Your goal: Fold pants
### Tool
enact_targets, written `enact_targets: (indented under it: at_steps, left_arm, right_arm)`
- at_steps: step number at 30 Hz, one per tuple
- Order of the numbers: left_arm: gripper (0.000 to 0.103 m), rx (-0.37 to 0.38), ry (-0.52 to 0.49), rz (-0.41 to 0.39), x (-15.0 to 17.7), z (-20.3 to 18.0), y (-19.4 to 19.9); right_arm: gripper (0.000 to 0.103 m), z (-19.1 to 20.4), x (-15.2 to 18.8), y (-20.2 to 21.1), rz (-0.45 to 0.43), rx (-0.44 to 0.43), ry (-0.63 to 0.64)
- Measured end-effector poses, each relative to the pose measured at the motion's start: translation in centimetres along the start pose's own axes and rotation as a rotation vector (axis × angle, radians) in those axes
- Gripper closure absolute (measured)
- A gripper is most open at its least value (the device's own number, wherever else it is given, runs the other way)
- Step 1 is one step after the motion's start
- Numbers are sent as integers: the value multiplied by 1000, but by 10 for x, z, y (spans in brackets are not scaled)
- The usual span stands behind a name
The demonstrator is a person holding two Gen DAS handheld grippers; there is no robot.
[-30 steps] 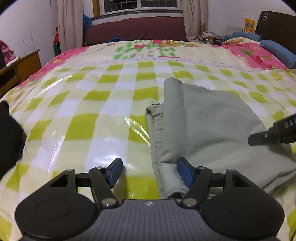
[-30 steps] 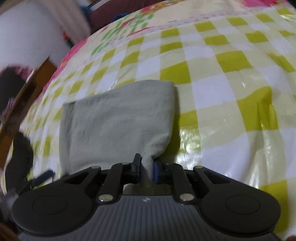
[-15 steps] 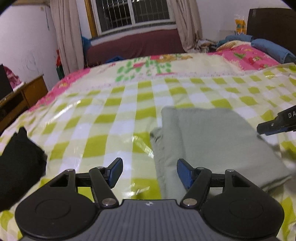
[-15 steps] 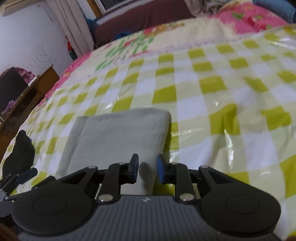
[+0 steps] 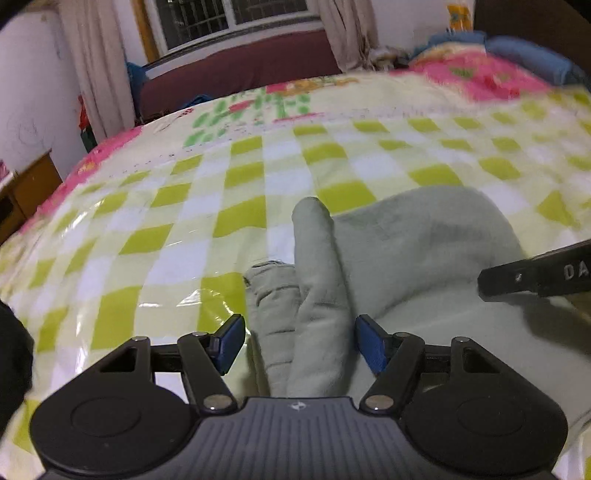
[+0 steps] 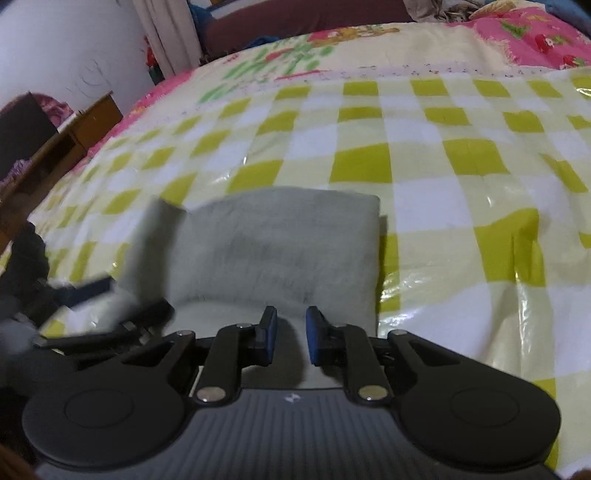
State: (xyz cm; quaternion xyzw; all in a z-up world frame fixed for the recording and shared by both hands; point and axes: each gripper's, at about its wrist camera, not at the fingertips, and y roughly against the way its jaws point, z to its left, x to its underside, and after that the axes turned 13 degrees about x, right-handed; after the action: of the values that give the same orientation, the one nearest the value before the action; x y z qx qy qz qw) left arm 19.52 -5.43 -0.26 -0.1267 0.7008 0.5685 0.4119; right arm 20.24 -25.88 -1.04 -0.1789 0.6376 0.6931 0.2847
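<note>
Lying on the bed (image 5: pixel 155 236), one pair of grey-green pants (image 5: pixel 417 254) sits folded into a compact stack on the yellow-and-white checked plastic cover (image 6: pixel 461 158), toward the near edge of the bed. The left gripper (image 5: pixel 299 339) hangs over the stack's left end, its two blue-padded fingers (image 5: pixel 231 341) spread wide; a raised ridge of fabric and the bunched layers beside it lie between them, but neither pad presses the cloth, so the grip is released. The right gripper (image 6: pixel 288 341) is at the near edge of the same stack, its two fingers (image 6: pixel 269 339) close together with a narrow gap. Its jaws have just been closing a little; grey cloth shows through the gap, yet the pads do not pinch it. In the left wrist view one black finger of the right gripper reaches in from the right edge over the pants. One dark garment (image 6: pixel 26 258) lies at the bed's left edge. Beyond the checked cover lies one floral quilt (image 6: pixel 535 40), pink and cream. One wooden cabinet (image 6: pixel 70 140) stands beside the bed on the left, and one barred window (image 5: pixel 236 18) with two pale curtains (image 5: pixel 99 70) is on the far wall.
</note>
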Motion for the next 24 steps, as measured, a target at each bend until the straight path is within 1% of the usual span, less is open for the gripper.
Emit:
enact_targets:
  at_steps: [1, 3, 6, 8, 10, 11, 13, 14, 16, 17, 18, 19, 20, 22, 23, 24]
  left_arm:
    - [22, -6, 4, -17, 0, 1, 5]
    - [22, -31, -7, -42, -2, -2, 12]
    - [23, -44, -30, -39, 2, -7, 15]
    - [21, -46, -36, -8, 9, -7, 8]
    - [19, -47, -23, 14, 13, -7, 5]
    - [19, -48, -10, 22, 11, -6, 8]
    - [19, -59, -2, 19, 8, -9, 18]
    - [19, -65, -8, 10, 9, -10, 25]
    - [19, -68, 7, 14, 16, -11, 34]
    - [19, -63, 19, 26, 20, -10, 36]
    - [18, -60, 28, 37, 26, -11, 38]
    - [18, -59, 29, 41, 30, -12, 39]
    - [18, -60, 22, 47, 33, -15, 41]
    - [18, -72, 0, 52, 34, -21, 49]
    - [18, -80, -10, 45, 35, -24, 56]
    - [18, -81, -12, 40, 36, -26, 61]
  right_arm:
    - [80, 2, 1, 7, -31, 9, 10]
    - [79, 6, 4, 18, -77, 17, 34]
    - [79, 11, 14, 32, -108, -12, 47]
    - [79, 14, 24, 33, -90, -27, 73]
    - [78, 18, 29, 16, 24, -19, 106]
    - [81, 16, 29, 12, 30, -12, 89]
    - [81, 12, 24, 21, 18, -7, 40]
    - [75, 11, 22, 29, -3, -15, 24]
    - [76, 11, 24, 46, -52, -23, 23]
    - [76, 10, 29, 49, -55, -14, 16]
    - [74, 10, 35, 47, -32, -12, 16]
    - [75, 12, 41, 39, 19, -8, 32]
    - [79, 13, 47, 34, 49, 12, 41]
    - [79, 12, 49, 44, 29, 26, 10]
    - [74, 12, 47, 54, 8, 15, -7]
    - [74, 12, 47, 64, -15, 3, -16]
